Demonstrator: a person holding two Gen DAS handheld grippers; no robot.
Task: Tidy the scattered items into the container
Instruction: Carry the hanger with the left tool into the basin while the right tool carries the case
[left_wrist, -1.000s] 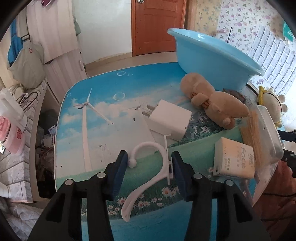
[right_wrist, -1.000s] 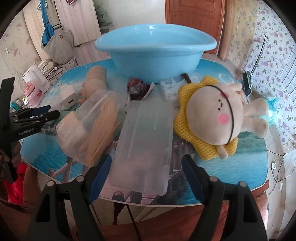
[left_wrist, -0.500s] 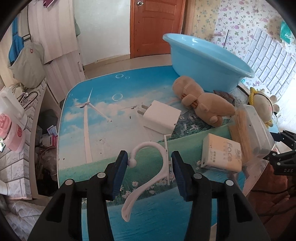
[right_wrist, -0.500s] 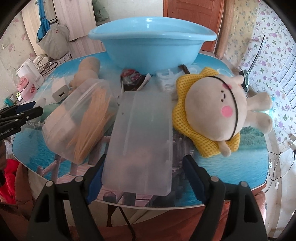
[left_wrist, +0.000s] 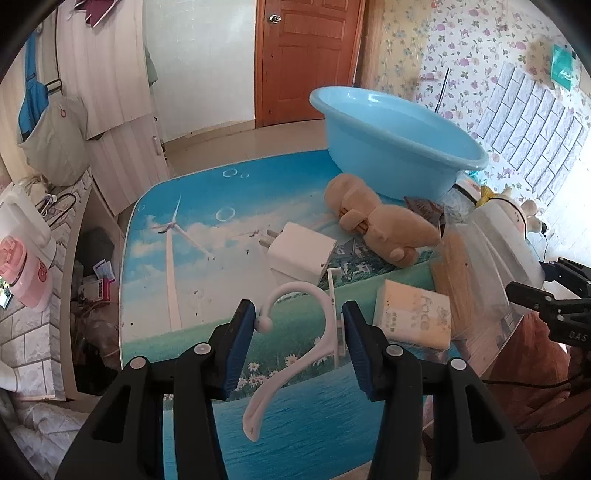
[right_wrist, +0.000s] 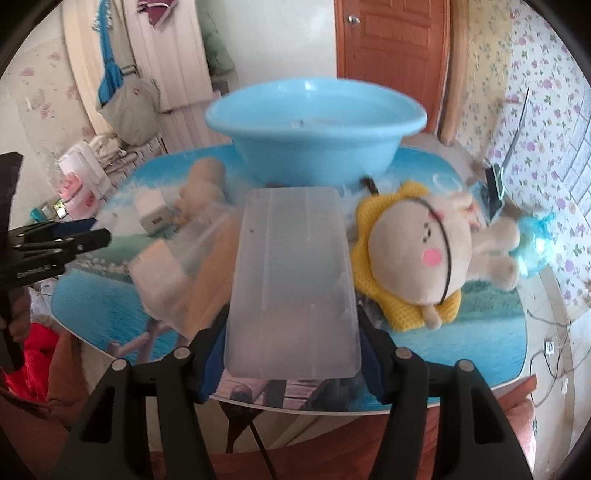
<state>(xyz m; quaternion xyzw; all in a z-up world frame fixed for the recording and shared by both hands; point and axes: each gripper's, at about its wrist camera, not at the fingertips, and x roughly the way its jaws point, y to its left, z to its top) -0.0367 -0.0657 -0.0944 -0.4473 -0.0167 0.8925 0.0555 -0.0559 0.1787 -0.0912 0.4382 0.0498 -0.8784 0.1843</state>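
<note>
While the far-left stretch of the desk (left_wrist: 192, 206) lies bare, its right side is crowded up to the blue basin (left_wrist: 391, 147) at the far edge. Left gripper (left_wrist: 298, 317) pinches the white hanger hook (left_wrist: 295, 332) between its pads, low over the near desk. Right gripper (right_wrist: 291, 325) presses against both sides of the clear plastic box (right_wrist: 291, 280) at the near desk edge, plush doll (right_wrist: 421, 251) just beside it on the right, basin beyond.
</note>
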